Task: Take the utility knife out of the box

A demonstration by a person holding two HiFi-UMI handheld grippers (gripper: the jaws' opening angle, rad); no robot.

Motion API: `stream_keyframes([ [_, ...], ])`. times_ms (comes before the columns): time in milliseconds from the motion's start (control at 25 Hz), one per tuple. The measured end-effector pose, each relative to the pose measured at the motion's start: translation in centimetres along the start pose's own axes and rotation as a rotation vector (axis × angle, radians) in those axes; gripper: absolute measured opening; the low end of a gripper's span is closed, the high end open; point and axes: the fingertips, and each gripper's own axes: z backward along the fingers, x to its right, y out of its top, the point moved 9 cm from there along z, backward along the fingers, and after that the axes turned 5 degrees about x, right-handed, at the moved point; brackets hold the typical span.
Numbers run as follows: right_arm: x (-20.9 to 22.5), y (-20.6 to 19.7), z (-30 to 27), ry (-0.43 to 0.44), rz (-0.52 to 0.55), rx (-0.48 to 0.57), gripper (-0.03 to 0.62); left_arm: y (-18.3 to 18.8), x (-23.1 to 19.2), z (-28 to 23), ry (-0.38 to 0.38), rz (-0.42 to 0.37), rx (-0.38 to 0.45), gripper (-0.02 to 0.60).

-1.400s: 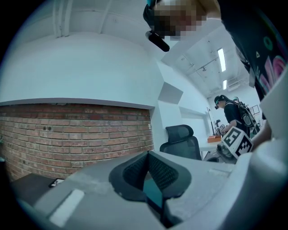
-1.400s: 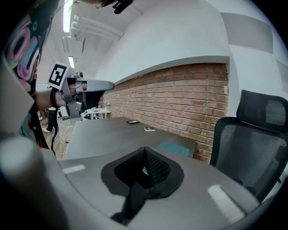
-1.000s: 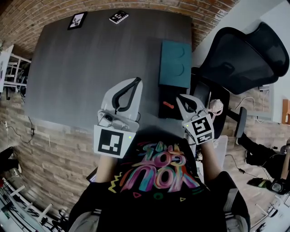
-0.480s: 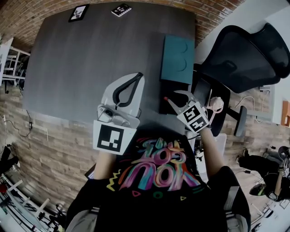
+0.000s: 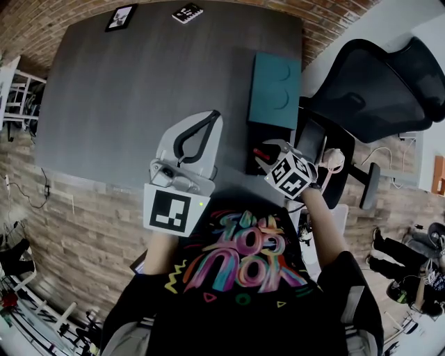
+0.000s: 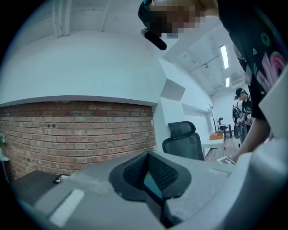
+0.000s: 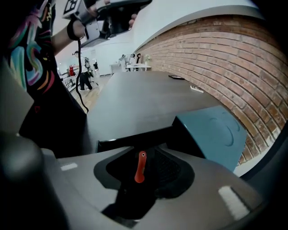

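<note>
A red utility knife [image 5: 259, 151] lies in the open black box [image 5: 252, 167] at the table's right edge, with the teal lid [image 5: 274, 90] lying just beyond it. My right gripper [image 5: 263, 155] points steeply down into the box. Its jaws are opening, and in the right gripper view the knife [image 7: 140, 167] shows in the gap between them, with no pad pressing on it. The lid [image 7: 211, 132] is at that view's right. My left gripper [image 5: 209, 119] hovers level over the table's near edge. Its tips meet and hold nothing [image 6: 147, 155].
A black office chair [image 5: 375, 83] stands right of the table, close to the box. Two marker cards [image 5: 119, 17] [image 5: 186, 12] lie at the table's far edge. The grey tabletop [image 5: 139, 90] spreads left of the box.
My right gripper has sunk toward the box, tipped further down, and its jaws have spread apart around the knife. The left gripper has stayed where it was.
</note>
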Motion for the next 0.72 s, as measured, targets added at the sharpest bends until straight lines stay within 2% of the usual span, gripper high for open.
stream_keyframes([
  [160,-0.1,-0.1,-1.1,0.028,0.043,-0.08,0.144,-0.3,-0.1,-0.2,0.004,0.009,-0.004,0.0],
  [480,0.0,-0.3,-2.5,0.099,0.049,-0.209,0.153,-0.7,-0.1,-0.3,0.005,0.015,-0.007,0.0],
  [720,0.4,-0.6,-3.4,0.114,0.071,-0.312,0.155,-0.7,-0.1,-0.4,0.005,0.014,0.002,0.0],
])
